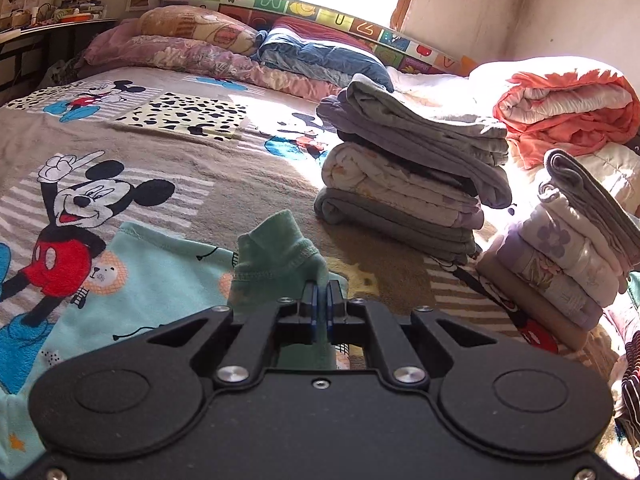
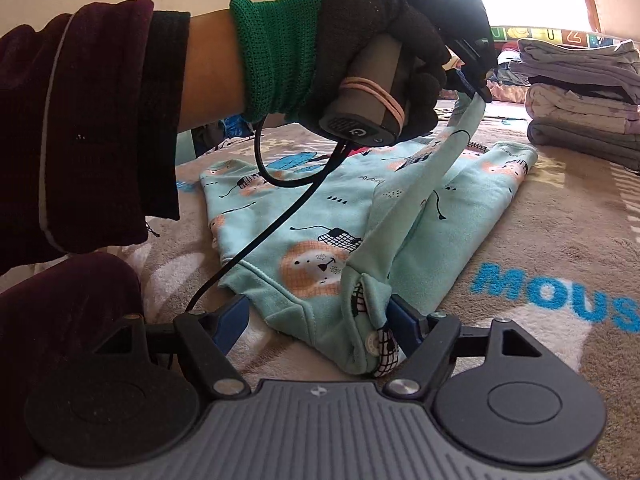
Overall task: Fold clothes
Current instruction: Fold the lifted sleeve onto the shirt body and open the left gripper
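A mint-green child's top (image 2: 320, 216) with lion prints lies flat on the bed, and it also shows in the left wrist view (image 1: 160, 272). My left gripper (image 1: 320, 290) is shut on the darker green cuff (image 1: 280, 248) of its sleeve. In the right wrist view a gloved hand (image 2: 380, 40) holds that left gripper (image 2: 474, 80) up, so the sleeve (image 2: 420, 196) stretches taut above the top. My right gripper (image 2: 320, 320) stands wide open at the near hem. The bunched corner of the top (image 2: 368, 320) sits between its fingers, against the right one.
A Mickey Mouse bedspread (image 1: 120, 152) covers the bed. Two stacks of folded clothes (image 1: 408, 168) (image 1: 568, 248) stand to the right, with an orange quilt (image 1: 568, 108) behind. Pillows (image 1: 192, 40) line the headboard. A dark maroon sleeve (image 2: 80, 120) fills the left of the right wrist view.
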Demonstrator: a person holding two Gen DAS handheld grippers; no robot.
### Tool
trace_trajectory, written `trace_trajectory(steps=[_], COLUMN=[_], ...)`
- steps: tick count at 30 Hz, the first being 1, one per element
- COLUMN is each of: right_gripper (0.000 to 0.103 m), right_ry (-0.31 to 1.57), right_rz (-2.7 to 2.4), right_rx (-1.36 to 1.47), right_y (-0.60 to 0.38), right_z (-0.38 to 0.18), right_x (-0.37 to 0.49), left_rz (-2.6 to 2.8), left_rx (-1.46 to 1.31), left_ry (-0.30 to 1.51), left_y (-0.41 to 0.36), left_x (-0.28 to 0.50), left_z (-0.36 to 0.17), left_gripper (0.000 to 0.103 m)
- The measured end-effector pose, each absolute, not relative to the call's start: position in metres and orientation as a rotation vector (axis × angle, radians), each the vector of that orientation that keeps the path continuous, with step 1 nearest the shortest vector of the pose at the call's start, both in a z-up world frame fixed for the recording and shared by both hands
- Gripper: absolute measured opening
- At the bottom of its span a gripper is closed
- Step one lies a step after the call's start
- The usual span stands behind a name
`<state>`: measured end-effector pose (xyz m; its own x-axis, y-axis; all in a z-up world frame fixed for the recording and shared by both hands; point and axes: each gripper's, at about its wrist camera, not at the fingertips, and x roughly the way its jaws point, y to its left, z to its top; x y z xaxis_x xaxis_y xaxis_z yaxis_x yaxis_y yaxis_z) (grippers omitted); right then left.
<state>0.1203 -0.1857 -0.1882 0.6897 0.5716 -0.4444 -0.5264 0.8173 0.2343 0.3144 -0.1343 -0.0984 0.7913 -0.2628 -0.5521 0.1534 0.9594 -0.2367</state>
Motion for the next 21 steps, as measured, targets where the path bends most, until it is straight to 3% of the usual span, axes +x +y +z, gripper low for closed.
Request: trace_trajectory(steps=[21], right_gripper=[0.089], right_ry=[0.541], right_rz=[0.644], right_rx=[0.244], right_y=[-0.195], right_z=[-0.197], right_x=[0.132], left_rz=[-0.196], left_rx=[0.088], left_ry=[0.681], left_y=[-0.189], left_x=[0.339], left_z=[-0.14], left_gripper=[0.002])
